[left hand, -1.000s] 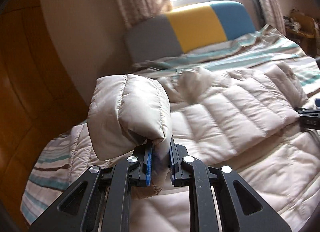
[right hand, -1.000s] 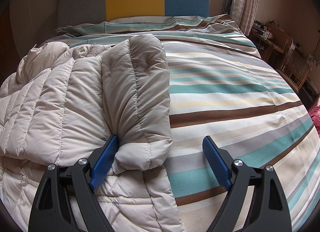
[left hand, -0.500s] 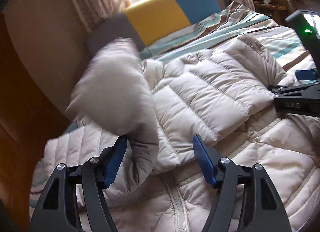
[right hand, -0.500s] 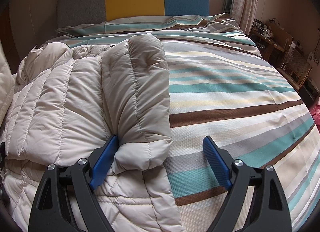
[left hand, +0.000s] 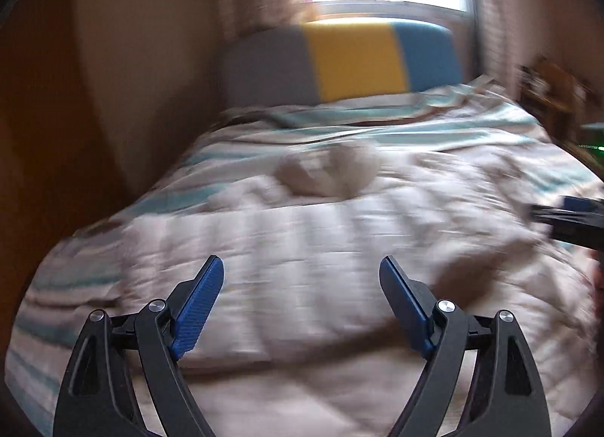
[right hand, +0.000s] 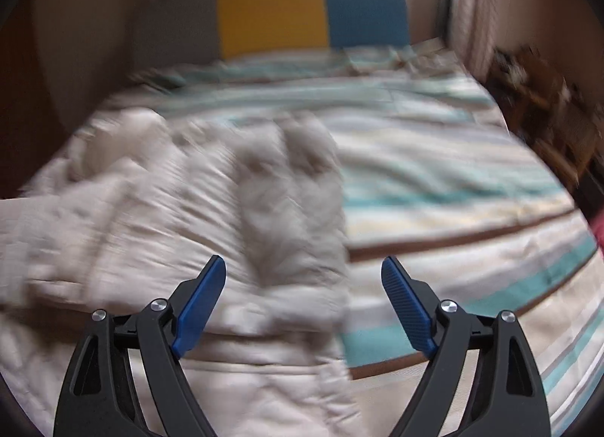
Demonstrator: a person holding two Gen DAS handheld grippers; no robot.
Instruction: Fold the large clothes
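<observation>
A beige quilted puffer jacket [left hand: 302, 240] lies spread on the bed, its bunched hood [left hand: 328, 173] toward the headboard. Both views are motion-blurred. My left gripper [left hand: 301, 261] hovers above the jacket's body; its jaws are opening wide and nothing is between them. In the right wrist view the jacket [right hand: 151, 210] fills the left half, with one sleeve [right hand: 294, 203] folded along its right edge. My right gripper [right hand: 304, 261] stands open above that sleeve's cuff, its pads apart from the fabric. Part of the right gripper's black frame [left hand: 570, 225] shows at the left wrist view's right edge.
The bed has a striped teal, brown and cream cover [right hand: 453, 180] and a grey, yellow and blue headboard [left hand: 351, 59] under a bright window. A wooden panel [left hand: 37, 135] borders the bed on the left. Wooden furniture [right hand: 536, 97] stands on the right.
My left gripper let go of the sleeve it held up; its jaws spread wide and the sleeve dropped onto the jacket. The right gripper, still open, rose off the other sleeve's cuff.
</observation>
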